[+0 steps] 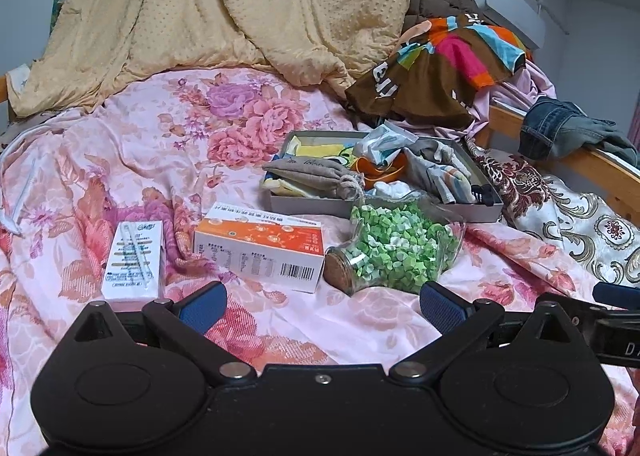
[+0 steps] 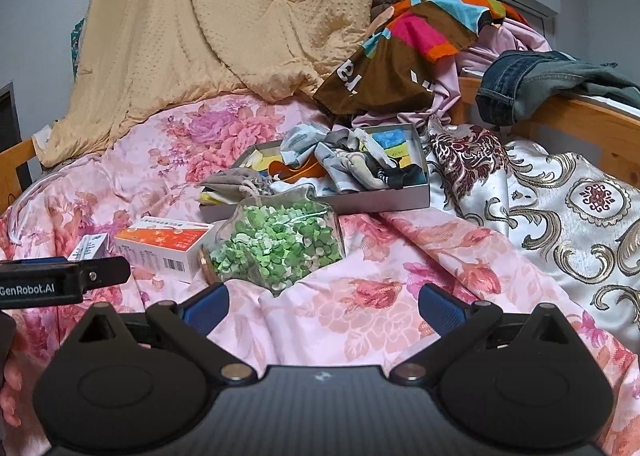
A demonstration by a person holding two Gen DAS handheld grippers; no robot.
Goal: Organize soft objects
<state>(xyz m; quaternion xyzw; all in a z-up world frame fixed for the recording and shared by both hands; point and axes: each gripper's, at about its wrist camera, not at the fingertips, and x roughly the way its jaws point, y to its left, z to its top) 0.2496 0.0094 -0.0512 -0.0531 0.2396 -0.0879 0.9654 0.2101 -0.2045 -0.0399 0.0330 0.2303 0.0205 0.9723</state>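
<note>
A shallow grey box sits on the floral bed sheet, filled with soft items: a grey drawstring pouch, striped socks, a tissue pack and yellow cloth. My left gripper is open and empty, low over the sheet, short of the box. My right gripper is also open and empty, nearer the bed's right side. The left gripper's body shows at the left edge of the right wrist view.
A glass jar of green paper stars lies in front of the box. An orange-white carton and a small white carton lie left. A tan quilt, colourful cloth, jeans and wooden rail border the bed.
</note>
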